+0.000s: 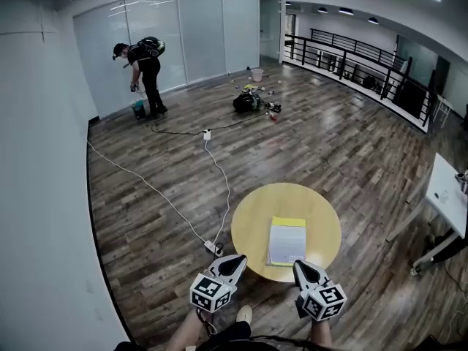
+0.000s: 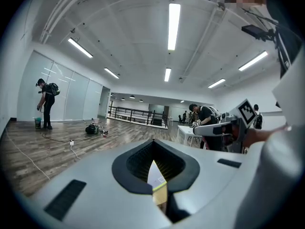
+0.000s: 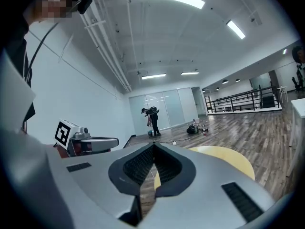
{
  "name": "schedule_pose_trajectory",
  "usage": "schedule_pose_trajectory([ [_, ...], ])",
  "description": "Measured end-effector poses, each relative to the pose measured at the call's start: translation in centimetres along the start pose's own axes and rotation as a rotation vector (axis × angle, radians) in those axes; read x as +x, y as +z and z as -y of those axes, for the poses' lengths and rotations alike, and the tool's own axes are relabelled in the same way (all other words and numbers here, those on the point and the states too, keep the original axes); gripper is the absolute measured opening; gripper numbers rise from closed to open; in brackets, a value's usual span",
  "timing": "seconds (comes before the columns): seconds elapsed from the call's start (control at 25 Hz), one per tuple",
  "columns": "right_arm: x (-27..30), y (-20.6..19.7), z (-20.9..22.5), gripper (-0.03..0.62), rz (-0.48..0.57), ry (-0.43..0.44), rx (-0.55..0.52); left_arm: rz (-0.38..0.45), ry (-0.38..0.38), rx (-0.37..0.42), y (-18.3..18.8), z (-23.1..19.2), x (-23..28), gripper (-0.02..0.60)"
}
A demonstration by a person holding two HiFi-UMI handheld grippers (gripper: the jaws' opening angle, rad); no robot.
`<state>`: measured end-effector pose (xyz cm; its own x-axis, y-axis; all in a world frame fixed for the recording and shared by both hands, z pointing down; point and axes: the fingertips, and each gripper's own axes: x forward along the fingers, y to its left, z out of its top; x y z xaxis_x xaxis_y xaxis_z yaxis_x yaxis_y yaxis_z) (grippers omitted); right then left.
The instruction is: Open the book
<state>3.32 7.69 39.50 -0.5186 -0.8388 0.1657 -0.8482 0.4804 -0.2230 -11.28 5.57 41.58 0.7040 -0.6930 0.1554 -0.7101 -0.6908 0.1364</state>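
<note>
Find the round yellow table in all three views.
Head view: table at lower centre, with the book on it.
Left gripper view: only a tan sliver, low in the slit between the jaws.
Right gripper view: right of centre, beyond the jaws.
Shared landmark: the person standing by the glass wall.

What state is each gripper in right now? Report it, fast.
Left gripper: closed, holding nothing.
Right gripper: closed, holding nothing.
</note>
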Motion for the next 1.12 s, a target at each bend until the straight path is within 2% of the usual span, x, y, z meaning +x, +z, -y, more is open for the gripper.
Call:
schedule_pose_trajectory([
  [0.24,6.9,2.2,4.2,0.005,0.007,-0.016,0.009,-0.021,-0.012,-0.006,1.3,-5.9,6.0,-0.005],
  [0.56,10.9,2.3,8.4,0.005,-0.047,-0.028,0.031,-0.069,-0.014,-0.041,0.6,-9.0,10.2,-0.005],
  [0.72,11.8,1.5,9.0,0.005,-0.081,-0.003,0.021,-0.086,0.005,-0.064,-0.4,-9.7,11.2,-0.005],
  [1.12,11.9,-2.3,11.1,0.005,-0.149,-0.010,0.066,-0.174,0.027,-0.108,-5.0,-9.8,11.3,-0.005],
])
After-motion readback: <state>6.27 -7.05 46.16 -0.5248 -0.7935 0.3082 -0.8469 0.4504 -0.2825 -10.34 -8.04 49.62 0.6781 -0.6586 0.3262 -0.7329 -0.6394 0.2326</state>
